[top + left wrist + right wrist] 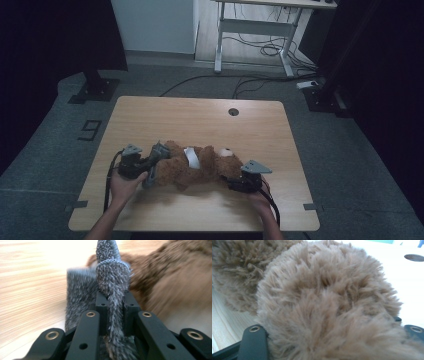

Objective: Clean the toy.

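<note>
A brown teddy bear (200, 170) lies across the near half of the wooden table (200, 120), a white band (191, 157) around its middle. At the bear's left end my left gripper (150, 165) is shut on a strip of grey fuzzy fabric (159, 150). In the left gripper view that grey fabric (112, 272) runs up between the closed jaws of the left gripper (113, 302), with the bear (175, 272) behind it. My right gripper (229, 179) sits at the bear's head. In the right gripper view the bear's fur (324, 302) bulges between and over the jaws, hiding the fingertips.
A round cable hole (233, 111) sits near the table's far edge. Beyond the table stand a white desk frame (255, 27) with loose cables on the floor (270, 50) and two dark stand bases (95, 90) (325, 97).
</note>
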